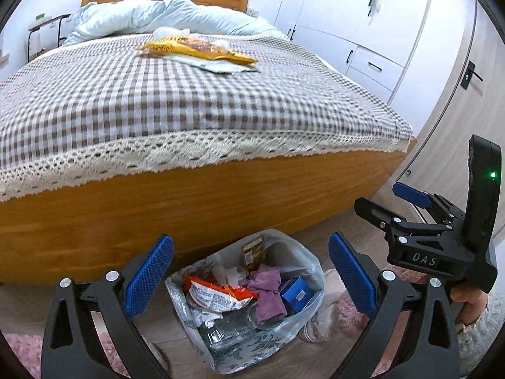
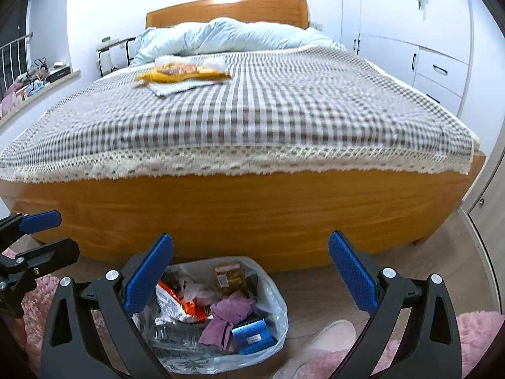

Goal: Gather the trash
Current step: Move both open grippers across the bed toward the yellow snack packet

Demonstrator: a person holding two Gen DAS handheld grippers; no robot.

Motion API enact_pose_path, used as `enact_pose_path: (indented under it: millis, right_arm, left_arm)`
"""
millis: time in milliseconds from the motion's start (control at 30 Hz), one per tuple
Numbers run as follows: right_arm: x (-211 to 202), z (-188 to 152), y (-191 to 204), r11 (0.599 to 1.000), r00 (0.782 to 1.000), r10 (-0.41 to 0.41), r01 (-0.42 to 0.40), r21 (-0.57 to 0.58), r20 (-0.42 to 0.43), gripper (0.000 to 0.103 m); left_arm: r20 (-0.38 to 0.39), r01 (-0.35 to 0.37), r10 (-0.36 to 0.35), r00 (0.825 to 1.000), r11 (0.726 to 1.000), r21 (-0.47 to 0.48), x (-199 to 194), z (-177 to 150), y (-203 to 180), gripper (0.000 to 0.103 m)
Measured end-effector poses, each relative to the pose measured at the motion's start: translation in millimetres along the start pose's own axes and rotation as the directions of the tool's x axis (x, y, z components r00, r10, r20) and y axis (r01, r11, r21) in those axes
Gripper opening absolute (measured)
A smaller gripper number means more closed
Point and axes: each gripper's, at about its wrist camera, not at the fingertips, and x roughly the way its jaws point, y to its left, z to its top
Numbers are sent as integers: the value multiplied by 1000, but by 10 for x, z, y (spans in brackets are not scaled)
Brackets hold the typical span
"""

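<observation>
Both grippers are spread wide, empty: left gripper, right gripper. The trash bag (orange wrapper, purple cloth, blue box inside) stands on the floor by the bed. A yellow snack packet lies on the bedspread. Only the right wrist view shows the cluttered windowsill.

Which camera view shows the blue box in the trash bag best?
The right wrist view: the blue box lies nearer, its labelled top visible. In the left wrist view the same box sits tilted, partly behind purple cloth.
</observation>
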Motion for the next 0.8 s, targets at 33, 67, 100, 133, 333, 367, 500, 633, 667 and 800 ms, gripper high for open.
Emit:
enact_pose_path:
  millis: [33,67,100,133,333,367,500,633,667,800]
  right_arm:
    - [-24,18,-9,1000,1000,-2,2,1,10,95]
    - [-45,33,-11,1000,1000,-2,2,2,17,95]
    - [-60,52,-10,1000,1000,-3,2,3,23,95]
    - [-79,76,-16,1000,1000,-3,3,5,31,95]
    - [-166,202,-63,1000,997,-1,-1,20,76,95]
    - [-183,234,-69,1000,996,0,-2,22,86,95]
    - [-241,340,-95,999,992,0,-4,32,123,95]
    - [-275,479,-125,999,986,-1,-4,33,164,95]
    - [-281,501,-131,999,985,-3,-3,33,172,95]
    - [-302,631,-156,1000,978,-9,3,31,209,95]
  left_arm:
    - [3,0,0,1000,1000,1,-11,14,-9,95]
    - [6,1,-1,1000,1000,1,-16,27,-12,95]
    - [10,4,-4,1000,1000,1,-36,48,-16,95]
    - [16,7,-7,1000,1000,0,-56,66,-20,95]
    - [44,11,-12,999,1000,13,-135,167,-62,95]
    - [51,12,-12,999,1000,14,-148,185,-66,95]
    - [77,20,-21,997,1000,10,-207,276,-67,95]
    - [110,16,-18,994,1000,20,-253,400,-82,95]
    - [118,16,-19,993,1000,25,-267,442,-87,95]
    - [154,12,-17,988,999,33,-323,567,-85,95]
